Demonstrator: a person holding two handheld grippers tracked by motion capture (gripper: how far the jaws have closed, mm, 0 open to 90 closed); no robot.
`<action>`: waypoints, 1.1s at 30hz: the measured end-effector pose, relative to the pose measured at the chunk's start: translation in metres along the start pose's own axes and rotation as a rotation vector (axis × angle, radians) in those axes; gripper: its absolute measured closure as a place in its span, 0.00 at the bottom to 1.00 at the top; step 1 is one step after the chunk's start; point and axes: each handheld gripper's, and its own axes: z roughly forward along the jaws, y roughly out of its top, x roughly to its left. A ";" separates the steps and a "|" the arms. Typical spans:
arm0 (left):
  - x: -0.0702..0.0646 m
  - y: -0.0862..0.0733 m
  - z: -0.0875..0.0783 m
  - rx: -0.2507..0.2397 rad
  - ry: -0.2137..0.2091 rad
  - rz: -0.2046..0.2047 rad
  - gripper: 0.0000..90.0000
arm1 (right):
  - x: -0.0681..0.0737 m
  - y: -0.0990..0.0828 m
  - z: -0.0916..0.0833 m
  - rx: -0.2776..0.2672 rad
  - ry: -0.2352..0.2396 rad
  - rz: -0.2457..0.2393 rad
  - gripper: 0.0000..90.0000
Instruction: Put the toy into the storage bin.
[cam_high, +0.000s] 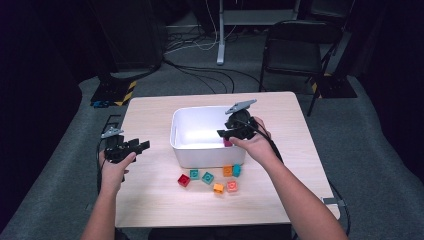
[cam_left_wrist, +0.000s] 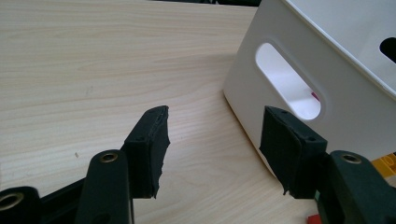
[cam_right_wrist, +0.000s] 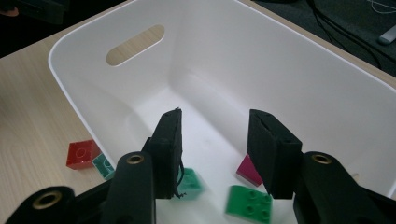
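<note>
Right gripper (cam_right_wrist: 212, 154) fingers are hanging open and empty over the bin (cam_right_wrist: 327, 93), the left gripper (cam_left_wrist: 212, 149) is idling open, while light, hard, slick blocks (cam_high: 207, 178) near the tabletop's front edge want a flat-sided pinch.

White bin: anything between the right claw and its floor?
Nothing visible. The right claw hangs open over the white bin, with clear space down to the floor, where a green brick and a magenta brick lie.

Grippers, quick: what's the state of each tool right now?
Left tool: open, nothing between the jaws, beside the white bin.
Right tool: open over the bin, holding nothing; a green block lies blurred below.
</note>
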 end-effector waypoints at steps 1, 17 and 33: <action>0.000 0.000 0.000 0.001 0.000 -0.002 0.46 | 0.001 0.000 -0.001 -0.003 0.001 0.001 0.61; -0.001 0.000 0.001 0.007 -0.003 0.006 0.46 | 0.023 -0.013 -0.034 -0.073 0.035 -0.025 0.58; -0.001 -0.001 0.001 0.011 -0.003 0.003 0.46 | 0.040 -0.029 -0.054 -0.116 0.056 -0.040 0.55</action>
